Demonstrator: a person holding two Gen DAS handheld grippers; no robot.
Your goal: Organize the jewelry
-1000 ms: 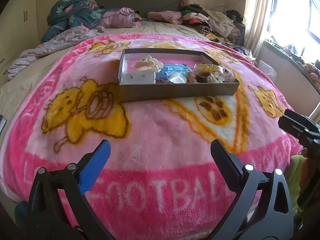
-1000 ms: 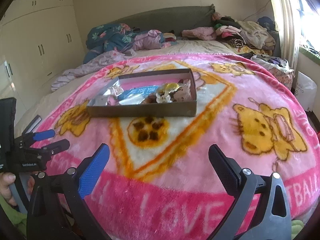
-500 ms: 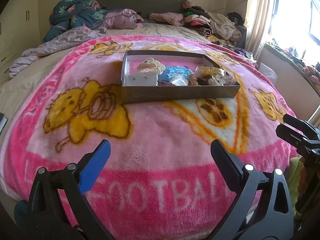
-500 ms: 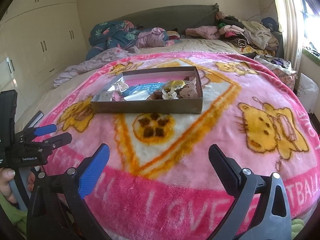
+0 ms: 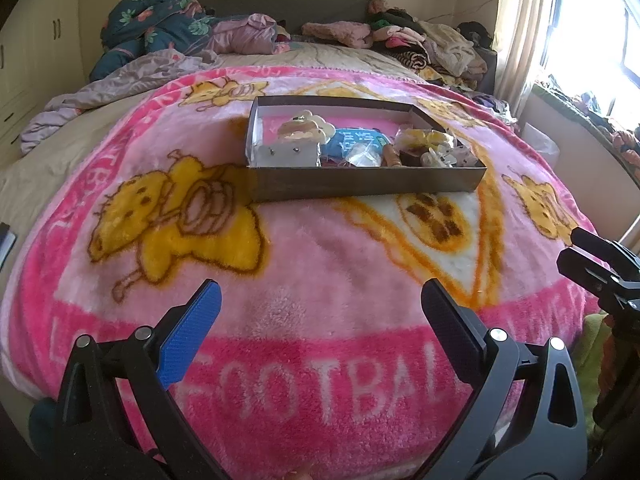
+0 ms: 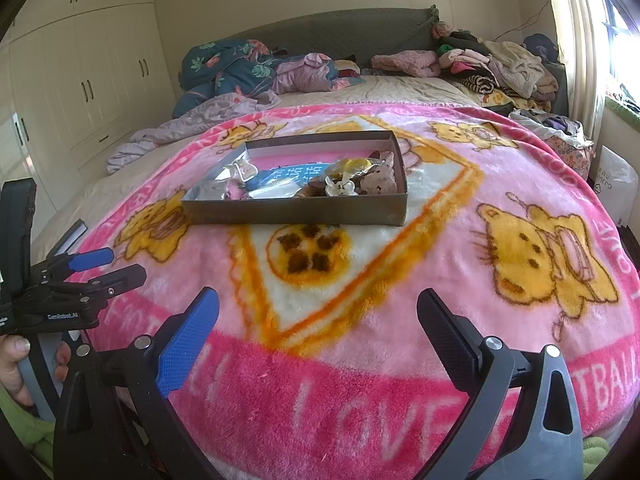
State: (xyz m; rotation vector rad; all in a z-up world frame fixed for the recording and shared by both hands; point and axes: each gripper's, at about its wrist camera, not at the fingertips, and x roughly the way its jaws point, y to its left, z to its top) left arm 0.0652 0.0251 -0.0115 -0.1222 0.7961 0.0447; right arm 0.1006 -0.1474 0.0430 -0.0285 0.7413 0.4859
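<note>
Box: the shallow brown cardboard box (image 5: 362, 188) of small jewelry bits sits on the fluffy pink cartoon blanket (image 5: 320, 272).
Change: it looks a bit nearer than before.
Left gripper (image 5: 320, 312): wide apart, empty, low over the blanket.
Right gripper (image 6: 318, 314): also spread, holding nothing.

box (image 5: 362, 186) on blanket (image 5: 320, 272), trinkets (image 5: 360, 144) inside, clothes (image 5: 424, 46) behind
</note>
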